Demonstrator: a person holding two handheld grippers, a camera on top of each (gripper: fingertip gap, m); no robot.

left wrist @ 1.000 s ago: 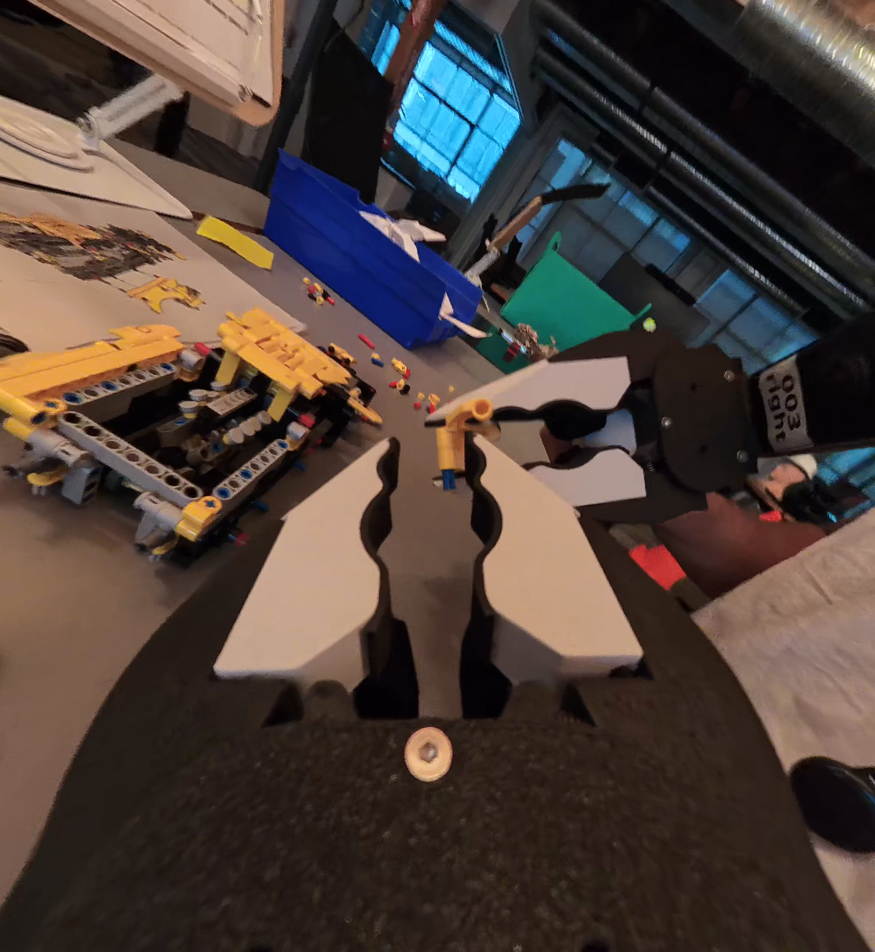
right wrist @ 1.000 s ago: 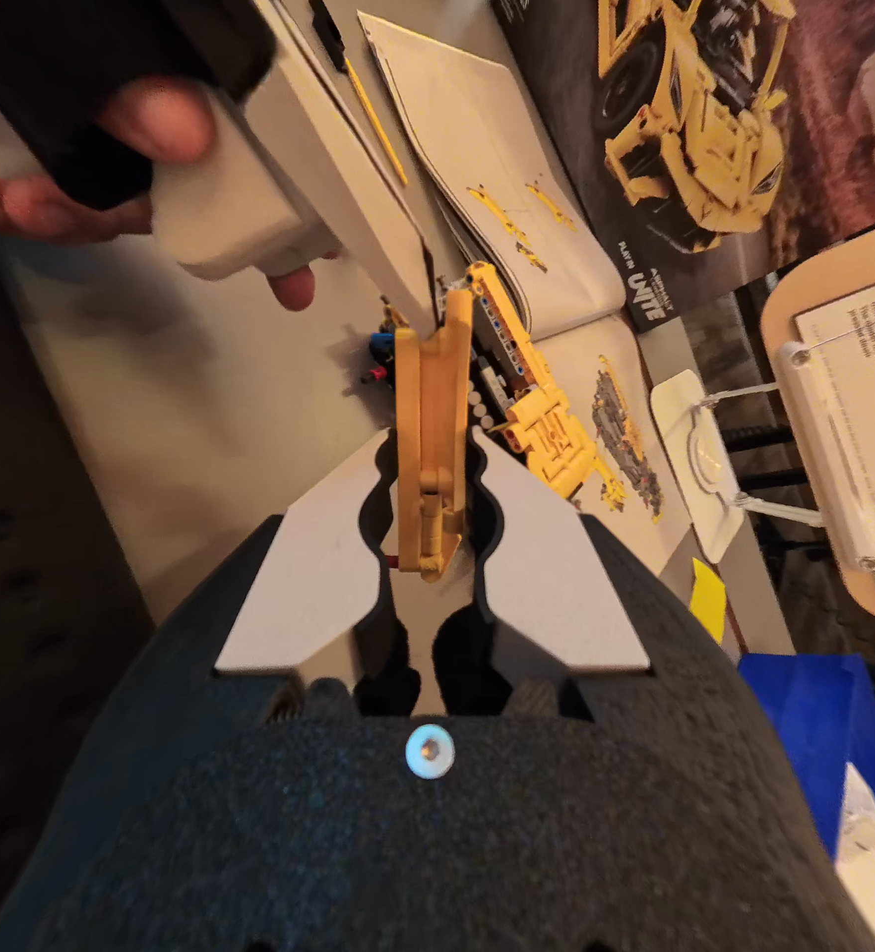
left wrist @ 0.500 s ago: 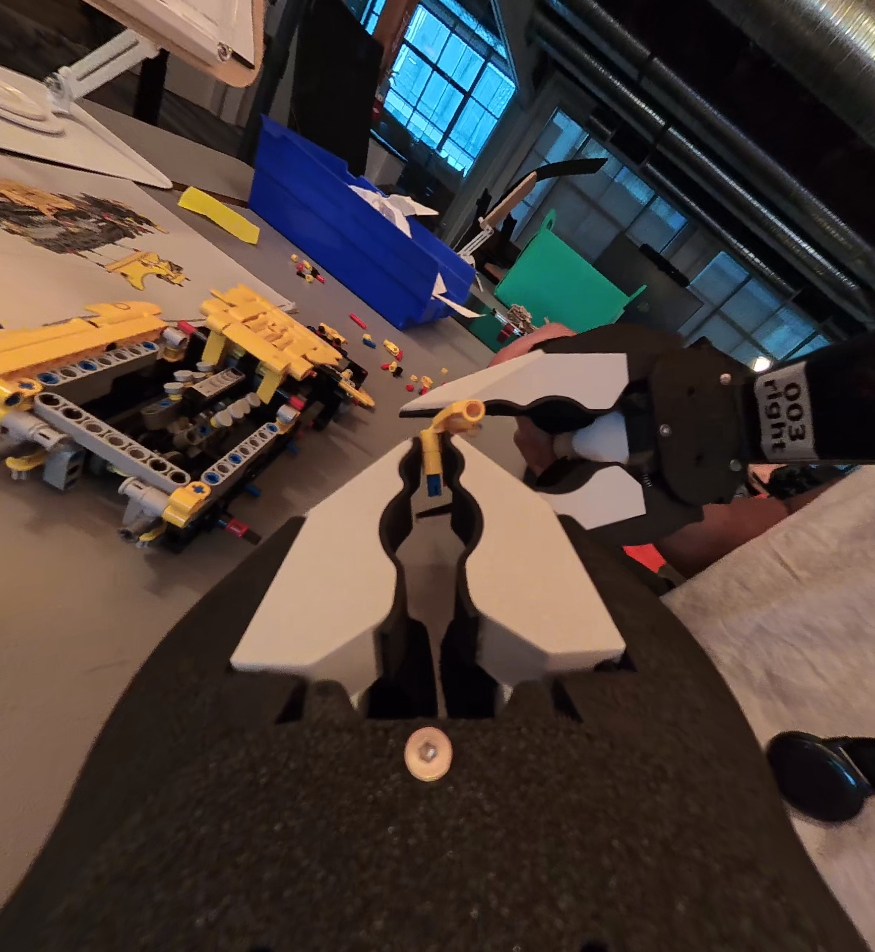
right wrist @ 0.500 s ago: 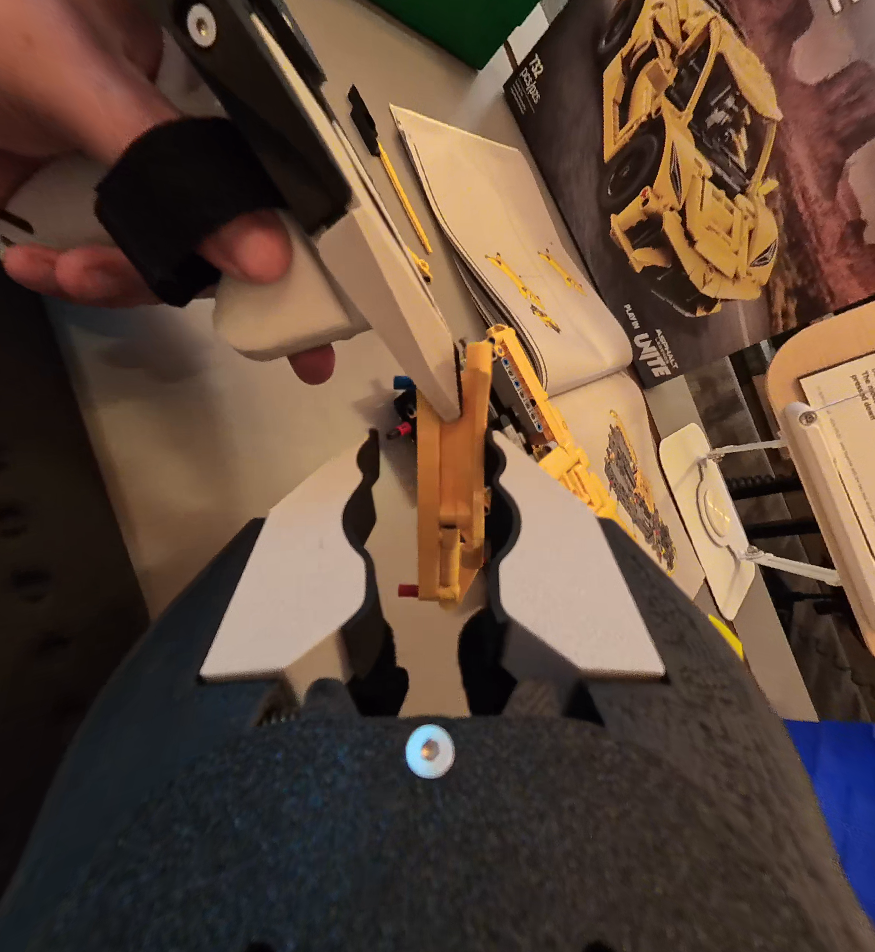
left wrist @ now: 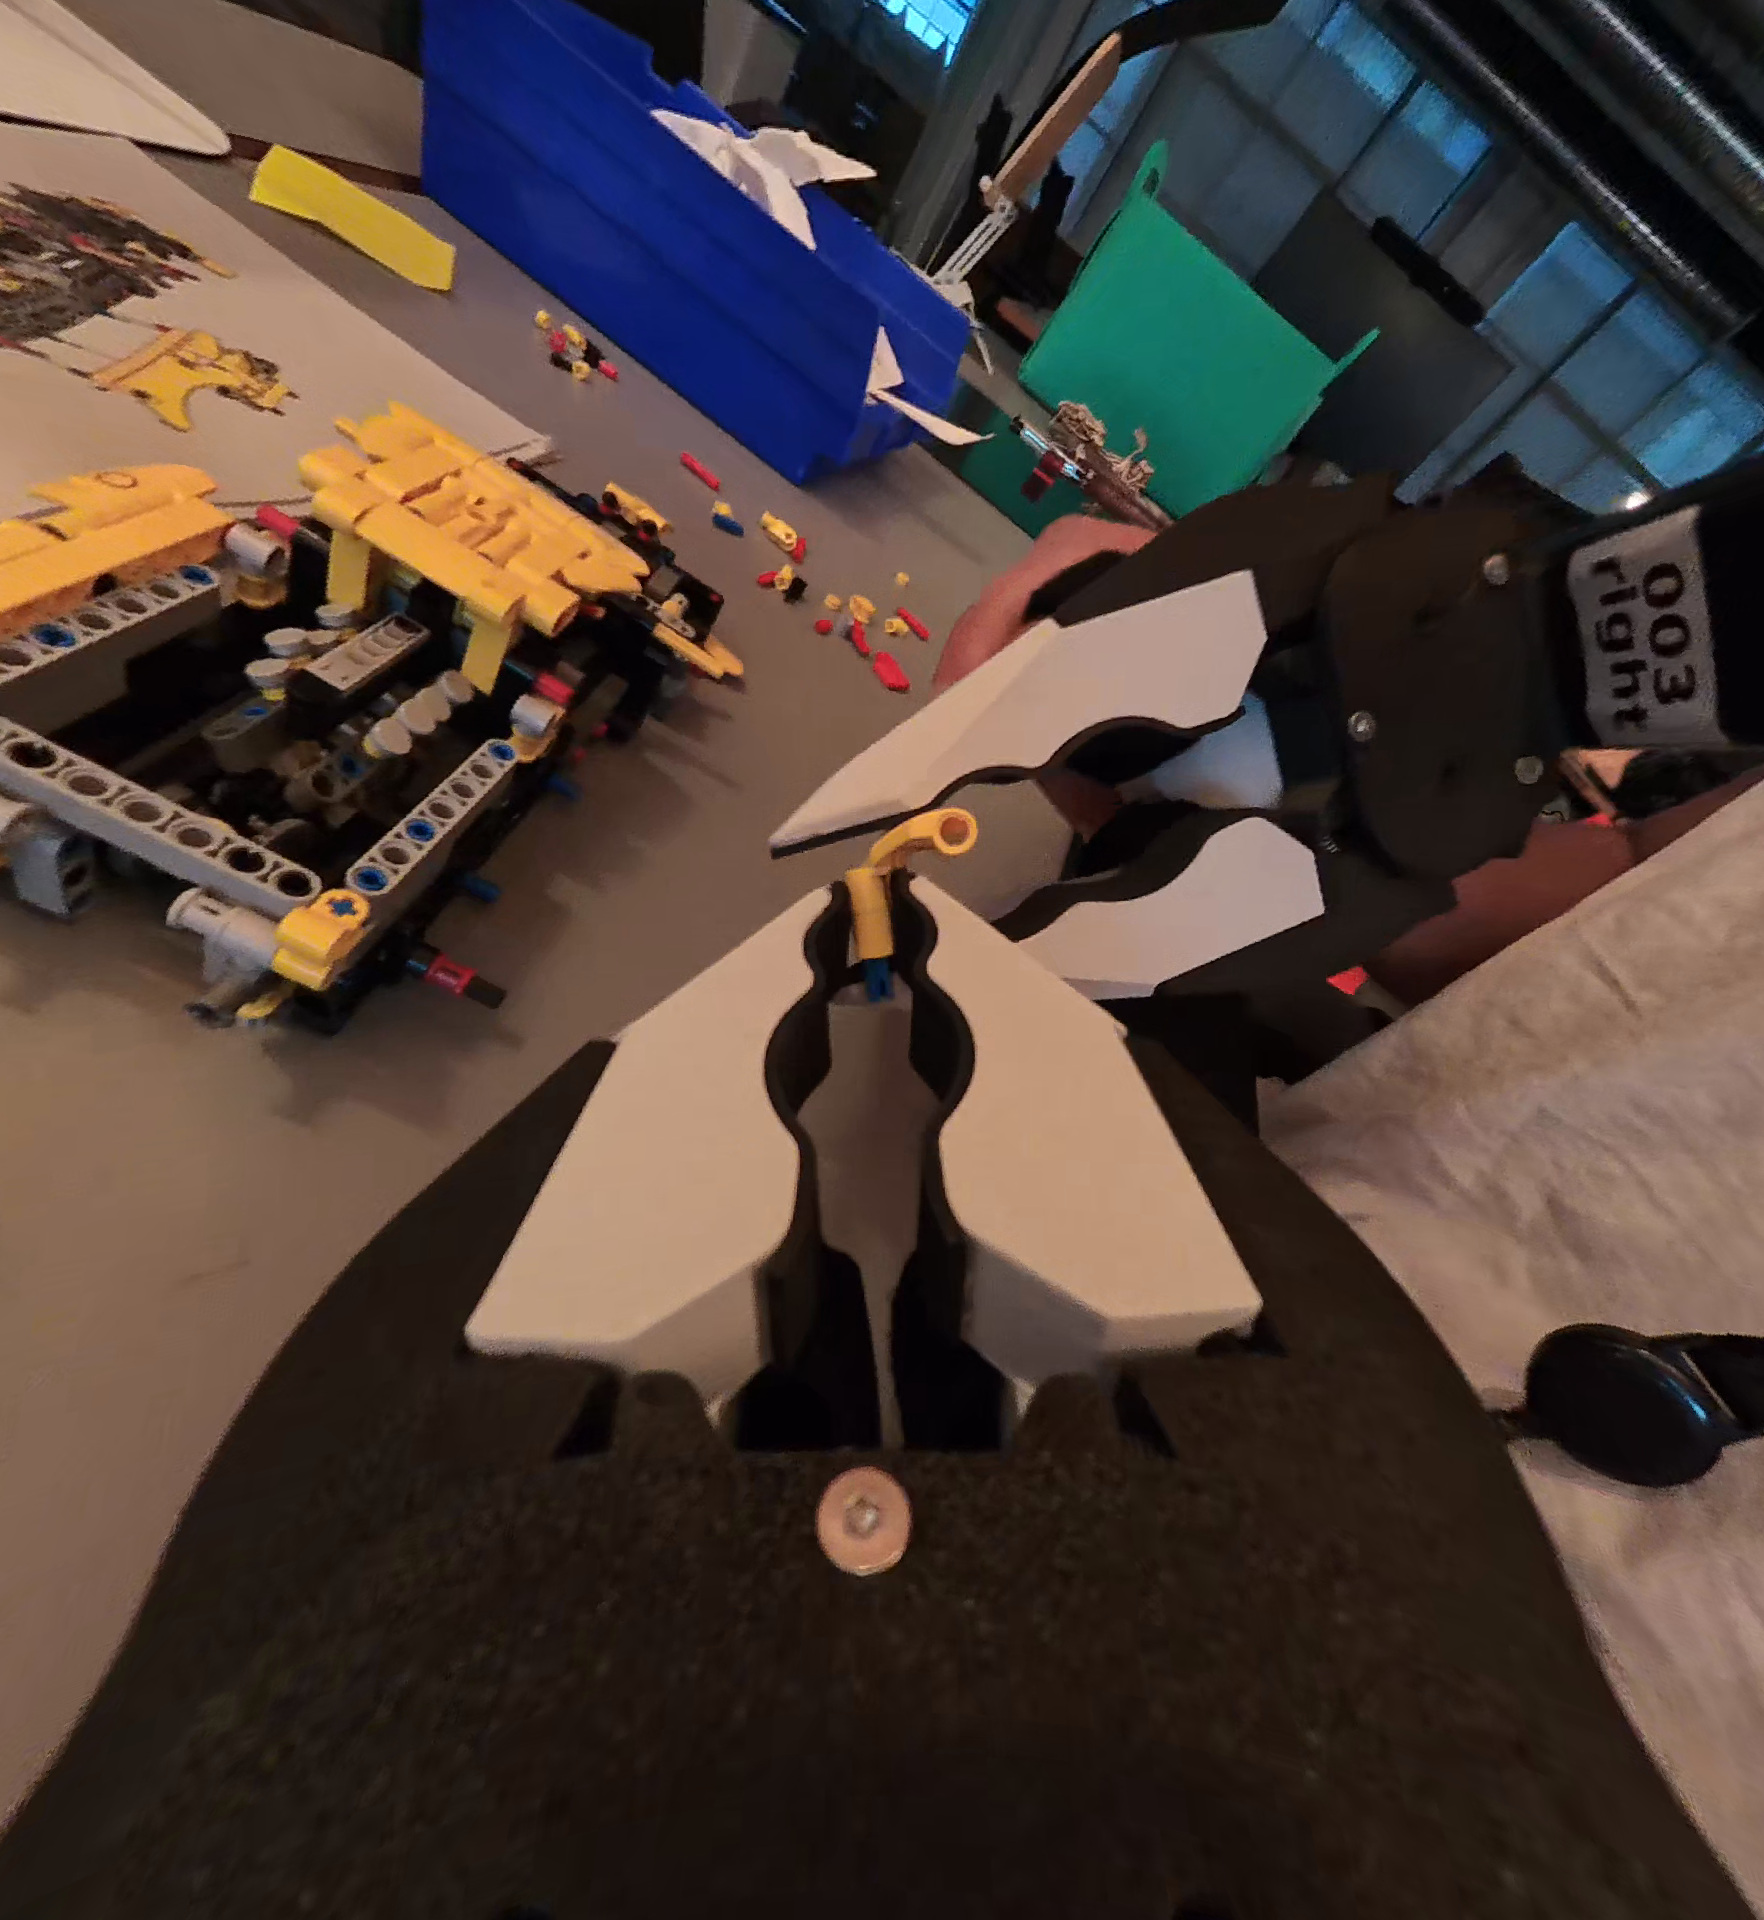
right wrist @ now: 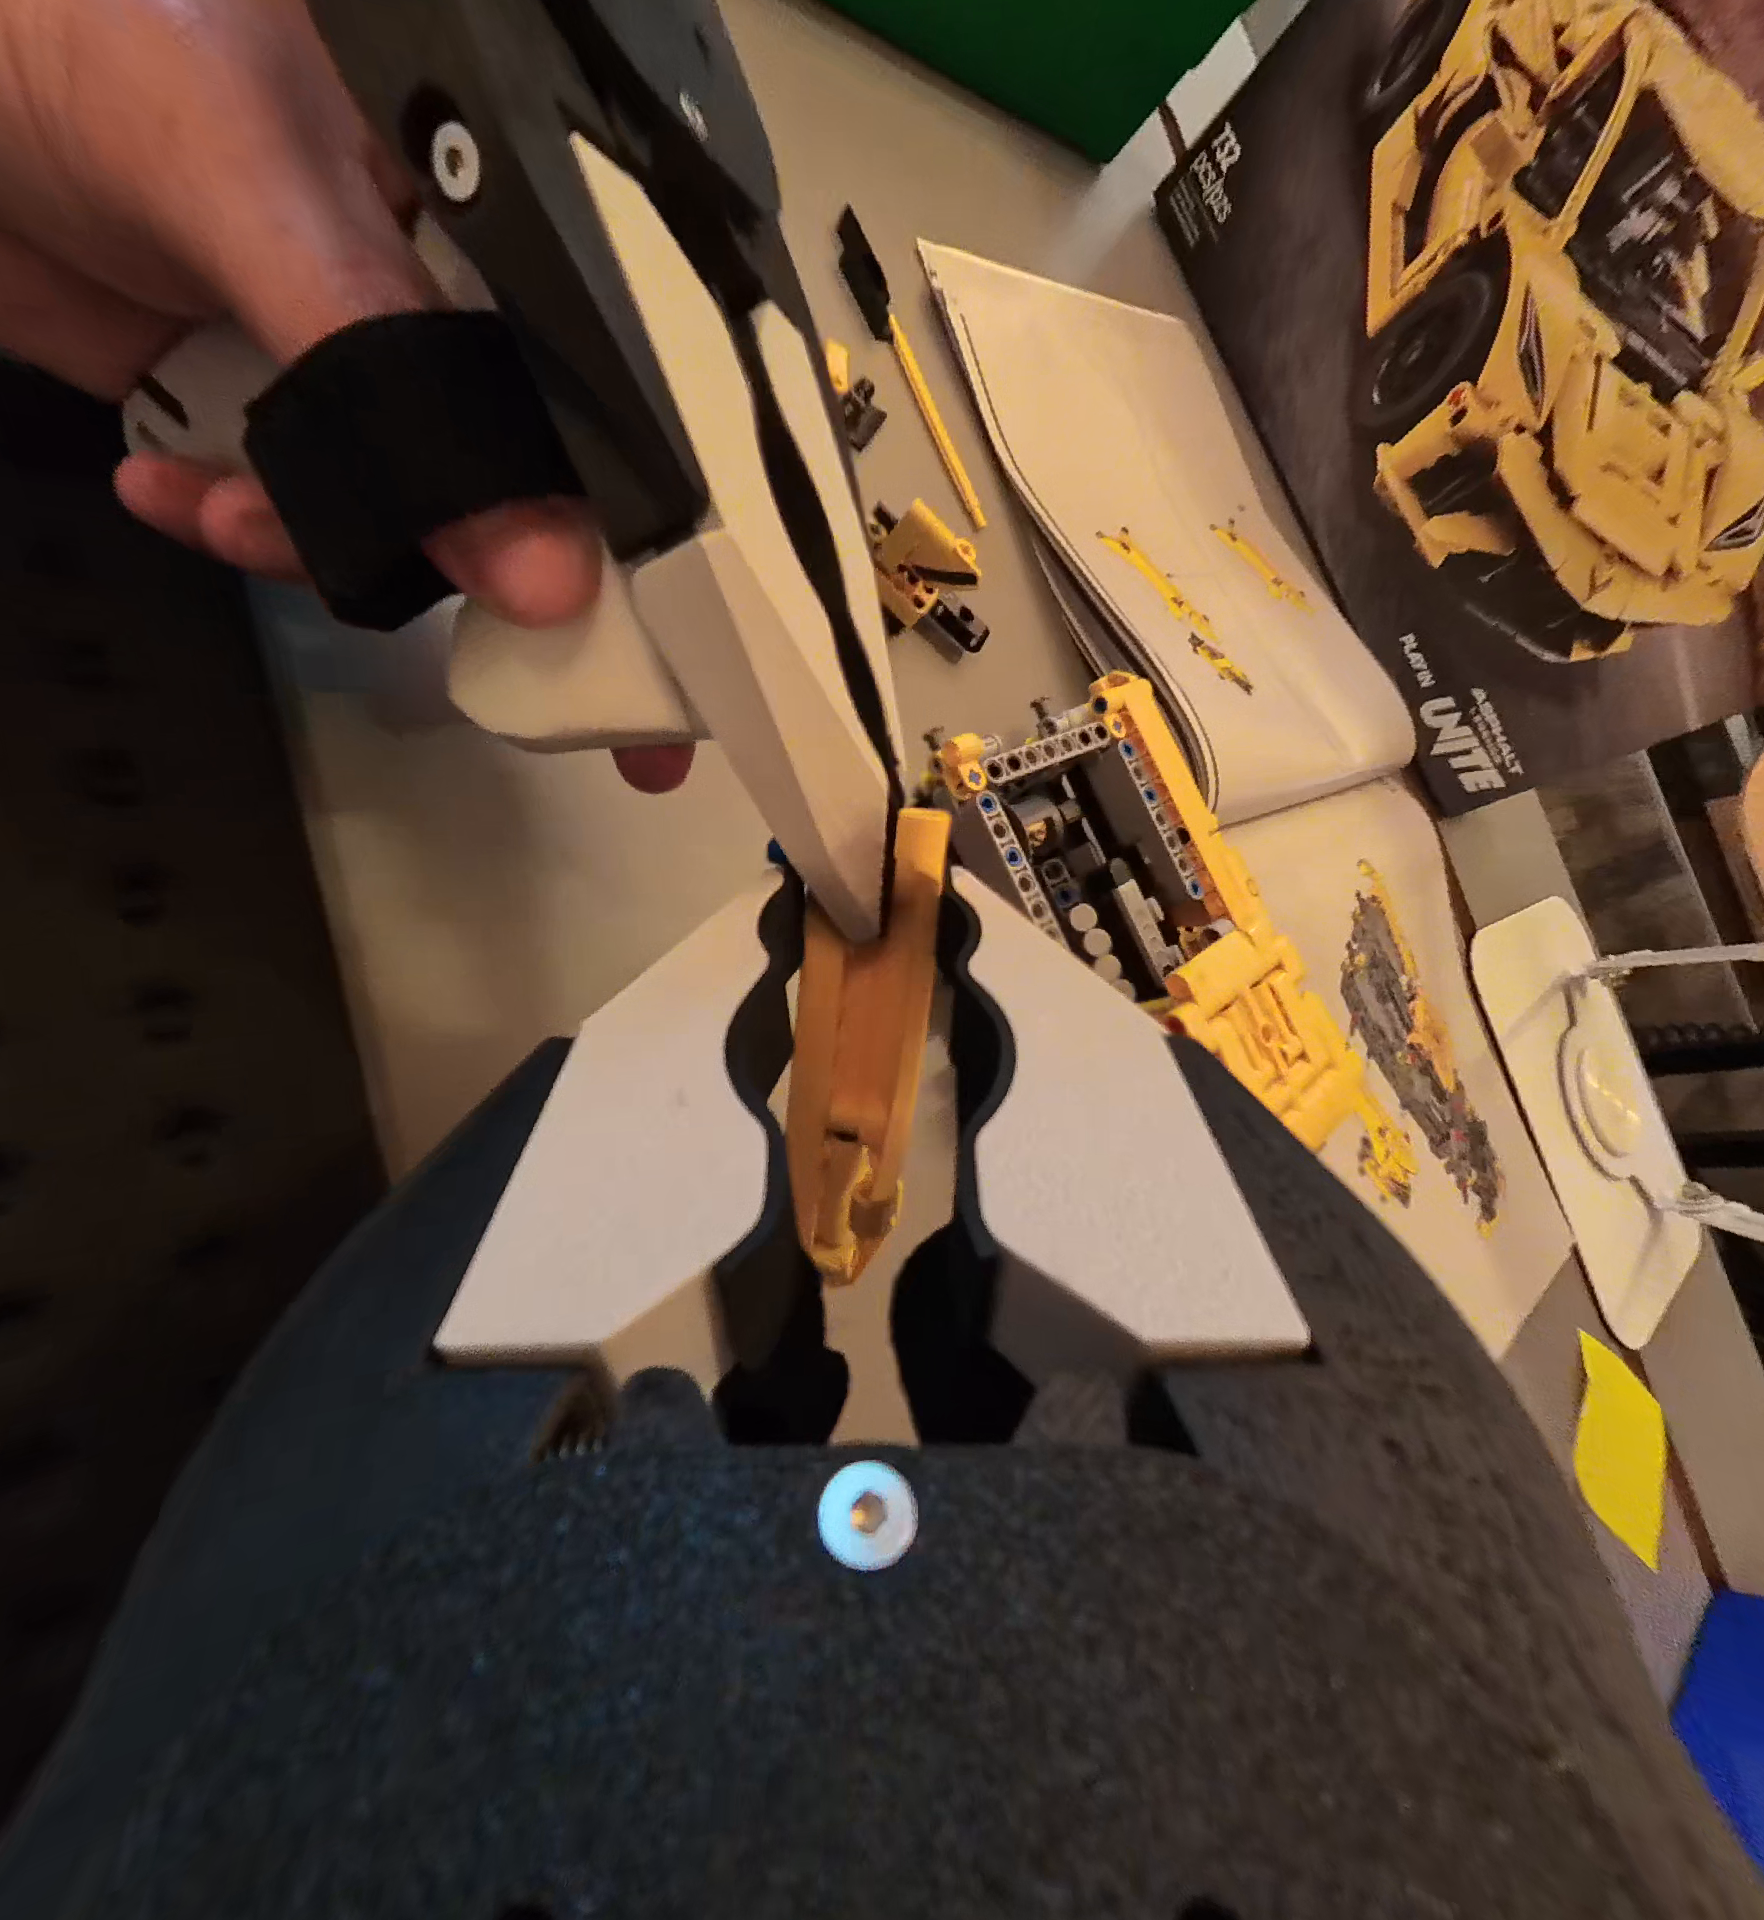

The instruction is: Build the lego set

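Note:
A long yellow Lego panel piece is held in the air above the table. My left gripper is shut on one end of it; in the left wrist view only that yellow end with a blue pin shows. My right gripper is open, its fingers standing on either side of the panel with a gap on each side. The right gripper also shows in the left wrist view, open around the piece's tip. The left gripper reaches in from the upper left of the right wrist view. The part-built yellow and black car chassis sits on the grey table.
A blue bin and a green bin stand at the back. Loose small pieces lie beside the chassis. The open instruction booklet, the set's box and a small sub-assembly lie beyond. A white cloth covers the right.
My right gripper, shut on the yellow panel a second ago, has opened. My left gripper has closed on the panel's end and moved in closer.

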